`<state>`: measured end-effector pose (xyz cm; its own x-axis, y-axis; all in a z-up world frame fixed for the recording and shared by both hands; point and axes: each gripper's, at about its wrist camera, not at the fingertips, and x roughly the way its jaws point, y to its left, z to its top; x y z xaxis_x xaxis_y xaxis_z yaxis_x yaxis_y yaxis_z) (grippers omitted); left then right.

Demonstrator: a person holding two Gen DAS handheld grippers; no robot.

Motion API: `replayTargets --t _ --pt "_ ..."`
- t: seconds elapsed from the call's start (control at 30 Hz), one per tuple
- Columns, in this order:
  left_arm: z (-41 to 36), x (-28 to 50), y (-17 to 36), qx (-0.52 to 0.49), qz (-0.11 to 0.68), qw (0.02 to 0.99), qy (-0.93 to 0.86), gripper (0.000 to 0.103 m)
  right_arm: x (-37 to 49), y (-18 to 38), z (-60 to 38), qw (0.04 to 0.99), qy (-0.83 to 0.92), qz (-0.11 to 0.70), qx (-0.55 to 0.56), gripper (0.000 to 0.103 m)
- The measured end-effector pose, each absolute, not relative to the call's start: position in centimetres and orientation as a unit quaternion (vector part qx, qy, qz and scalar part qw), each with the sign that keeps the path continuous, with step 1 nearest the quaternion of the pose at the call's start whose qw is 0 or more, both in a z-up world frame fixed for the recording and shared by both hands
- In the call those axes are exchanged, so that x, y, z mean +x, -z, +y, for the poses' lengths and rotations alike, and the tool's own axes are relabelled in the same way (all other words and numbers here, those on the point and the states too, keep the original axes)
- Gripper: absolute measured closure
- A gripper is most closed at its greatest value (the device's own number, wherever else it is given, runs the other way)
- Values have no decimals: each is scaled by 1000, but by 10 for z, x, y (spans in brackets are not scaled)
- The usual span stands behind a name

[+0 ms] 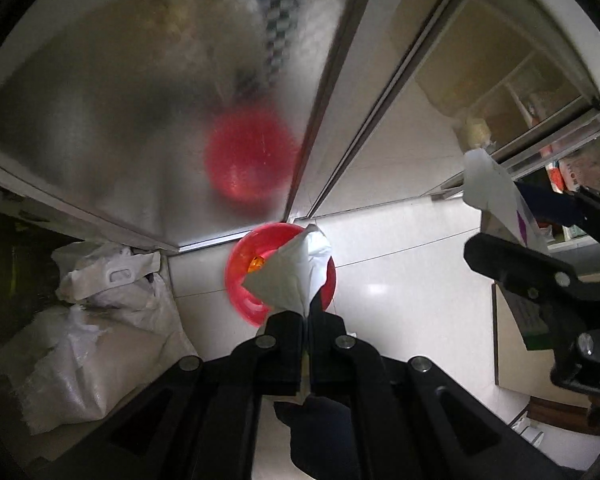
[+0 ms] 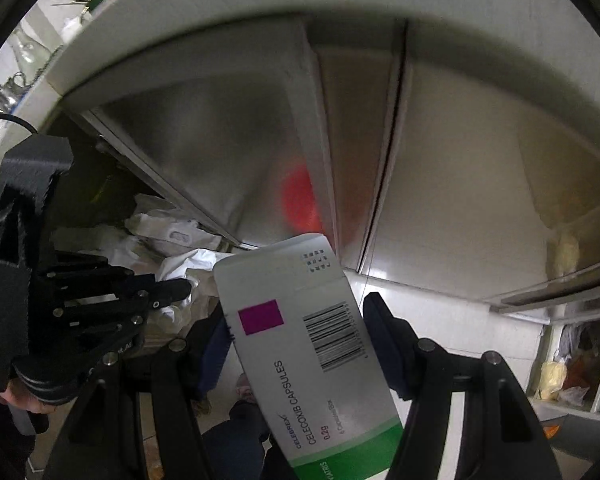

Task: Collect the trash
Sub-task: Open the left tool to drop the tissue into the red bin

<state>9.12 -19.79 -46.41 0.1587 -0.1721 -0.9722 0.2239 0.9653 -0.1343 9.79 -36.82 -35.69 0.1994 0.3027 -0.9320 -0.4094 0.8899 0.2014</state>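
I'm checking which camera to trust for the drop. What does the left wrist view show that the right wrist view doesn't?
Only the left wrist view shows the red bin itself on the floor, with the left gripper shut on white paper over it. Only the right wrist view shows the box's print, barcode and purple square. Both show the box in the right gripper, the bin's red reflection in the steel door, and the white sacks.

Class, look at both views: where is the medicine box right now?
The medicine box sits clamped between the right tongs at the centre of the right wrist view, raised in front of the steel cabinet doors; the left wrist view shows it at far right.
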Motion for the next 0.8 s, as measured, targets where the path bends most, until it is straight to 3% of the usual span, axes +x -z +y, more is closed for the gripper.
replayTargets --t 0.27,0.4,0.53,0.8 --pt "-201 99 507 22 647 750 133 101 101 380 -379 771 -220 597 -43 41" --pt "-203 100 506 11 646 751 136 64 101 381 -381 773 -212 596 -40 41" --pt "-195 99 499 2 643 753 144 47 97 379 -380 774 -204 598 -41 41" --pt "-167 94 482 -7 639 756 139 47 96 380 -371 776 -200 597 -34 41"
